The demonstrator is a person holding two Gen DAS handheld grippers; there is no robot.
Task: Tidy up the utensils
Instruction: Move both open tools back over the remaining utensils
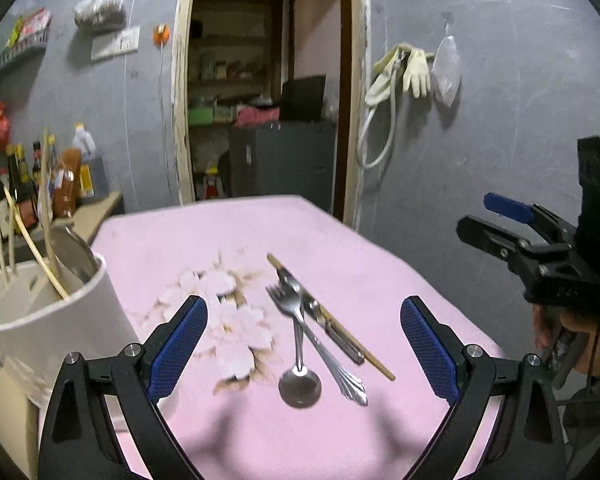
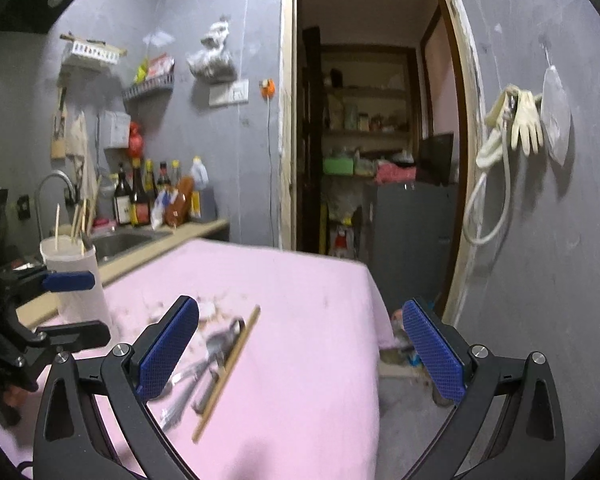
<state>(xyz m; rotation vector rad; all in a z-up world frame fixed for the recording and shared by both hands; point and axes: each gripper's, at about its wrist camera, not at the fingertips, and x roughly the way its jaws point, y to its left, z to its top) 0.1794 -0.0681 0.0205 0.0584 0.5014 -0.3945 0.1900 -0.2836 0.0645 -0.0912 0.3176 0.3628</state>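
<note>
Progress stood partial — white holder [image 1: 60,312] held chopsticks [image 1: 40,256], while fork [image 1: 296,320], spoon [image 1: 300,388] and loose chopstick [image 1: 332,320] lay on the pink table [image 1: 380,280]; left gripper [image 1: 304,344] and right gripper [image 2: 300,348] gaped wide, empty.

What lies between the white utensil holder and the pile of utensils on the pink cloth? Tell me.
Only the pink cloth with its floral print; in the left wrist view nothing else lies between the white utensil holder and the utensil pile.

The right gripper [image 2: 300,348], blue-padded fingers spread wide, hangs above a pink-clothed table [image 2: 308,292]. On the table lie a blurred pile of metal cutlery [image 2: 204,368] and a wooden chopstick [image 2: 228,372], touching it. A white cylindrical utensil holder [image 2: 80,292] stands at the table's far left edge.
</note>
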